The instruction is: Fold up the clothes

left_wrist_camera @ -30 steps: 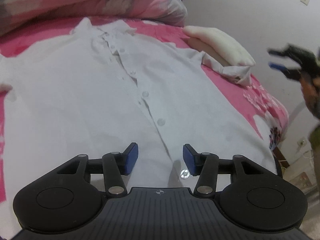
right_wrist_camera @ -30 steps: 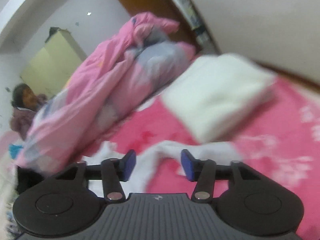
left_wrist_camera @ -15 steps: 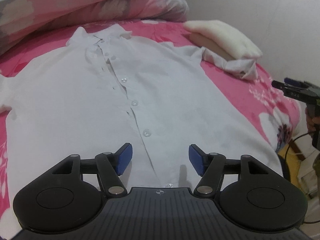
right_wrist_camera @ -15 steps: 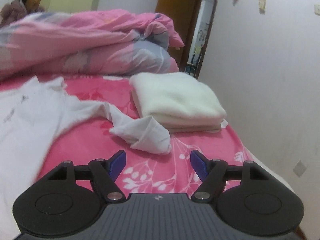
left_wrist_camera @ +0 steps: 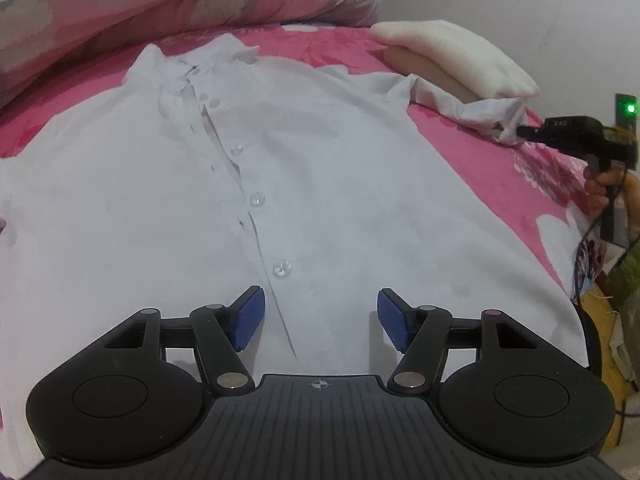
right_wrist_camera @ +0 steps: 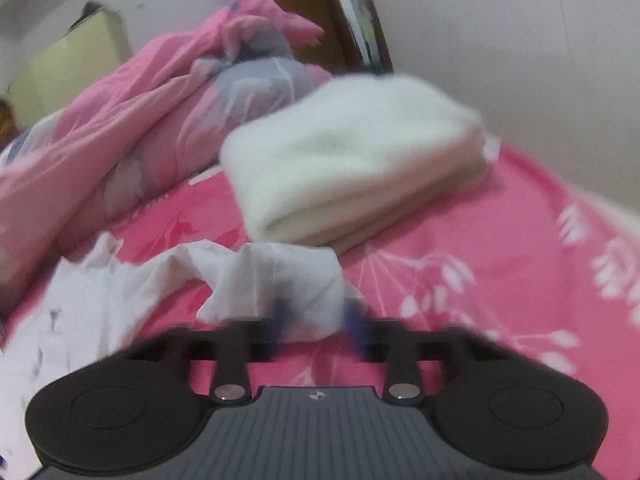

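Observation:
A white button-up shirt (left_wrist_camera: 320, 184) lies face up and spread flat on the pink bed sheet (left_wrist_camera: 532, 168). My left gripper (left_wrist_camera: 320, 320) hovers open over the shirt's lower front, beside the button placket, with nothing between its blue pads. The shirt's right sleeve (right_wrist_camera: 276, 284) lies bunched near a folded cream towel (right_wrist_camera: 352, 164). My right gripper (right_wrist_camera: 318, 318) is blurred, its fingers drawn in around the sleeve's cuff end. In the left wrist view the right gripper (left_wrist_camera: 524, 132) touches the sleeve tip (left_wrist_camera: 492, 114), held by a hand (left_wrist_camera: 608, 188).
A heaped pink and grey quilt (left_wrist_camera: 160, 8) lies along the head of the bed. The folded towel (left_wrist_camera: 460, 52) sits by the wall at the far right. The bed's right edge (left_wrist_camera: 576, 264) drops to the floor and cables.
The right gripper moved in onto the sleeve's cuff and its fingers narrowed around it. The left gripper opened wider and stayed over the shirt's lower front.

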The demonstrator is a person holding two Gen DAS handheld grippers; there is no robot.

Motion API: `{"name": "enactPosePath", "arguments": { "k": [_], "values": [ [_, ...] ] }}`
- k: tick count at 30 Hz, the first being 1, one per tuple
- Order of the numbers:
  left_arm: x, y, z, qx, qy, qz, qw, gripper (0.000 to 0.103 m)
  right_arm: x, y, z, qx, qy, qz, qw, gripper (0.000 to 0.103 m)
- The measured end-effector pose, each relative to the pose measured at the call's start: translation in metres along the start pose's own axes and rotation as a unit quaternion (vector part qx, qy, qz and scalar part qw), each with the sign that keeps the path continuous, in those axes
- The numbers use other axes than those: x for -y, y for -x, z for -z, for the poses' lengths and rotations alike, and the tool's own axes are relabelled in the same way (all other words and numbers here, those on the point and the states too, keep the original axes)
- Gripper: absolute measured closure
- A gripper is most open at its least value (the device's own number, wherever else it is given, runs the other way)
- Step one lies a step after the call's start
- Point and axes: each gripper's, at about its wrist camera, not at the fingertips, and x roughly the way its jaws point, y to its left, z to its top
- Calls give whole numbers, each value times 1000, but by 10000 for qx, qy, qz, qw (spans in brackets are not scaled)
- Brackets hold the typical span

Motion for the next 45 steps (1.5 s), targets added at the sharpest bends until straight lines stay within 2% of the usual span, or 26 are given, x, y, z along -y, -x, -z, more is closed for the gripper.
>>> {"name": "enactPosePath", "arguments": {
  "k": [2,6,13,16,20,23,26,29,30,31,32,34,36,38,41,43,45],
  "values": [
    [-2,0,0,76,12,-20,10000,41,2,4,-8,144,-197,-62,9997,103],
    [-9,3,-1,212,148,7,9997,44,-12,40,-35,758,-255,-462,9957,103],
    [-32,31,-5,610,608,158,9962,52,-69,77,-87,1386,383,-834,9861,103],
    [-52,56,-8,903,876,201,9919,53,-111,80,-107,1392,711,-1286,9793,103],
    [-83,90,-6,1289,1266,208,9833,53,-185,83,-120,1215,1337,-1963,9638,103],
    [-103,107,-1,1491,1513,174,9770,53,-252,79,-120,927,1837,-2509,9459,103],
    [-120,114,8,1627,1719,132,9715,53,-320,71,-102,532,2530,-2984,9188,103],
    [-135,114,18,1643,2003,143,9658,53,-378,58,-69,59,3033,-3208,8973,99],
    [-139,116,19,1664,2056,143,9643,53,-393,52,-59,-124,3141,-3190,8941,89],
    [-143,119,19,1691,2095,141,9630,53,-404,49,-51,-245,3212,-3156,8926,72],
    [-148,122,20,1718,2134,139,9616,53,-410,49,-44,-277,3229,-3100,8938,69],
    [-156,127,20,1772,2211,135,9589,53,-407,58,-40,-177,3104,-3164,8962,69],
    [-164,135,13,1873,2167,65,9581,52,-389,71,-49,-43,2682,-3249,9069,69],
    [-172,142,5,1981,2105,-14,9573,52,-358,91,-63,66,1938,-3382,9209,69],
    [-183,154,-7,2142,2012,-132,9558,51,-307,104,-68,170,859,-3492,9329,69],
    [-185,146,-19,2044,1864,-285,9606,51,-273,108,-60,214,259,-3486,9367,69],
    [-185,126,-32,1831,1654,-474,9679,51,-249,97,-36,68,14,-3293,9442,69]
  ]
}}
